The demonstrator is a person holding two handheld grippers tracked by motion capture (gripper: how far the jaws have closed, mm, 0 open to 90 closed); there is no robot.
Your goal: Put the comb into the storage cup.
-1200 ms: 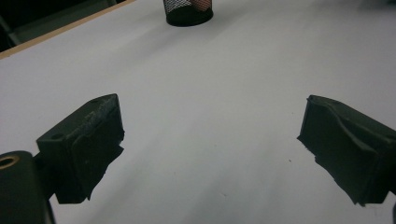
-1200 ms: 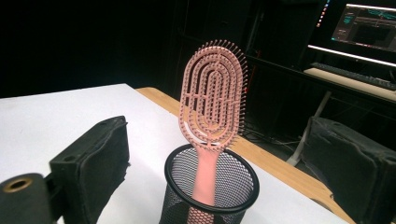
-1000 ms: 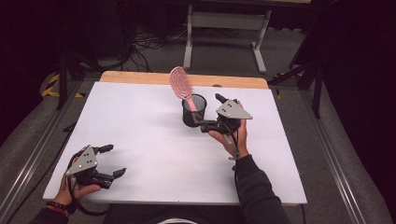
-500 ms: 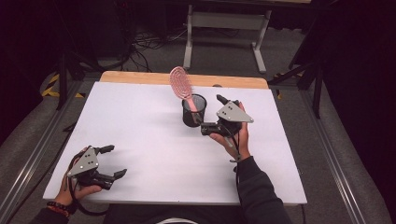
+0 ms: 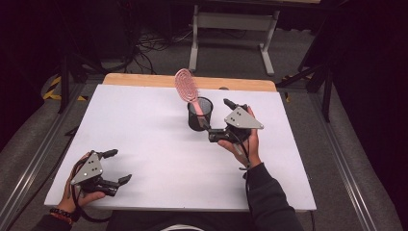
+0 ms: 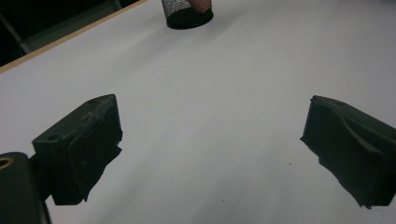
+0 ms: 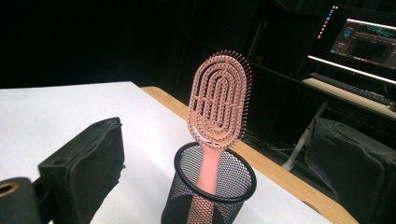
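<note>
Pink hairbrush (image 5: 185, 86) standing handle-down in a black mesh cup (image 5: 199, 114) near the tabletop's (image 5: 144, 130) far edge, right gripper (image 5: 219, 119) spread wide just beside the cup, grasping nothing, left gripper (image 5: 117, 166) released, empty, at the near left corner

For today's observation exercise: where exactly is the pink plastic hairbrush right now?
In the high view, the pink plastic hairbrush stands handle-down in the black wire-mesh cup near the white table's far edge, just left of the open right gripper.
</note>
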